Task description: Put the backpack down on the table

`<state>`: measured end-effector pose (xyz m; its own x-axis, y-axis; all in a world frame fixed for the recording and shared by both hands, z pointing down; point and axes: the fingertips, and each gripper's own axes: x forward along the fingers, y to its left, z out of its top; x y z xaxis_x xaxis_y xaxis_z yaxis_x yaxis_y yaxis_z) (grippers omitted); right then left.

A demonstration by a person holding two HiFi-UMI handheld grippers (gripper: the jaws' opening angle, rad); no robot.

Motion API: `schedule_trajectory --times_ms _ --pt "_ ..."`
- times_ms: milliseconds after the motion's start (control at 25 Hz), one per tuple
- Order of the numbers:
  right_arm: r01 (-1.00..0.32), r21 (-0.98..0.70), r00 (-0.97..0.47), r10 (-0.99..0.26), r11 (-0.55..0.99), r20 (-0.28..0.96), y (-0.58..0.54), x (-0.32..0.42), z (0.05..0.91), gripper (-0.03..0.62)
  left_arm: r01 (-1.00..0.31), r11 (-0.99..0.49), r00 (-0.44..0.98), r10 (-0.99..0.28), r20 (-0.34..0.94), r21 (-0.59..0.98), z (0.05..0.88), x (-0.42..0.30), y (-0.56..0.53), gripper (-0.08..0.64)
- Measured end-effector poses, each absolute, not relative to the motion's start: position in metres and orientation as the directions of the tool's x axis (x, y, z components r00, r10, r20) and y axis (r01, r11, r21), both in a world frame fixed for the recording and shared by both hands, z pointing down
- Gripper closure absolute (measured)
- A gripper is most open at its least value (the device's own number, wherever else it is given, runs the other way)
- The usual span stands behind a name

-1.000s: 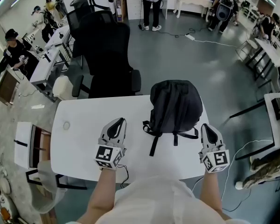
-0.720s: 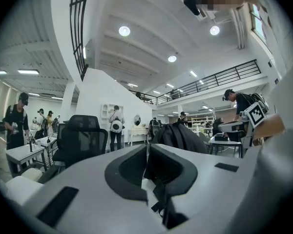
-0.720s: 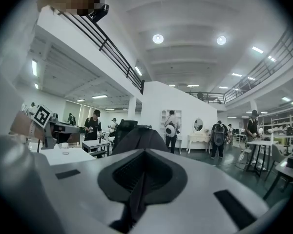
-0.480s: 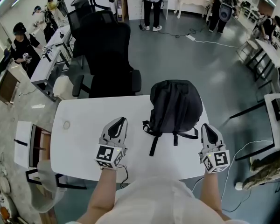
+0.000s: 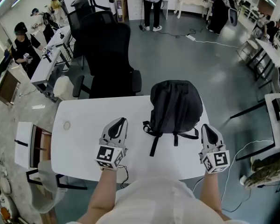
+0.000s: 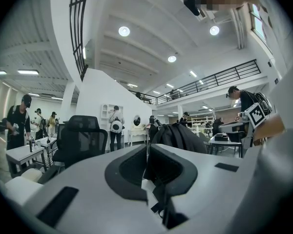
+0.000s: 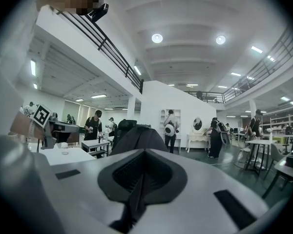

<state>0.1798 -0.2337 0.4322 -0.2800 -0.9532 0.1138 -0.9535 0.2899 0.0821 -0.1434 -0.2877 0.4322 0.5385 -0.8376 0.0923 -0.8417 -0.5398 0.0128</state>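
Note:
A black backpack point(image 5: 175, 105) lies on the white table point(image 5: 84, 125) at its right half, straps trailing toward me. My left gripper point(image 5: 119, 120) rests shut over the table, to the left of the backpack and apart from it. At the table's right front corner my right gripper point(image 5: 207, 125) is shut too, just beside the backpack's right strap, holding nothing. In the left gripper view the backpack point(image 6: 181, 137) shows beyond the closed jaws. The right gripper view has the backpack point(image 7: 139, 138) ahead and to the left.
A black office chair point(image 5: 107, 55) stands behind the table's far edge. A small ring-like mark point(image 5: 66, 125) sits on the table's left part. Other desks point(image 5: 46, 64) with people stand at the left, more people at the back. A cable point(image 5: 242, 153) runs over the floor at the right.
Both grippers and the backpack stay where they were. Only people in the background have shifted.

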Motion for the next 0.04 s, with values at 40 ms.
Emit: schedule_trajectory --times_ms 40 --pt "-0.953 0.086 -0.281 -0.953 0.291 0.115 -0.2342 0.1798 0.4324 0.575 -0.842 -0.54 0.538 -0.838 0.092 0.014 0.4322 -0.1432 -0.2884 0.52"
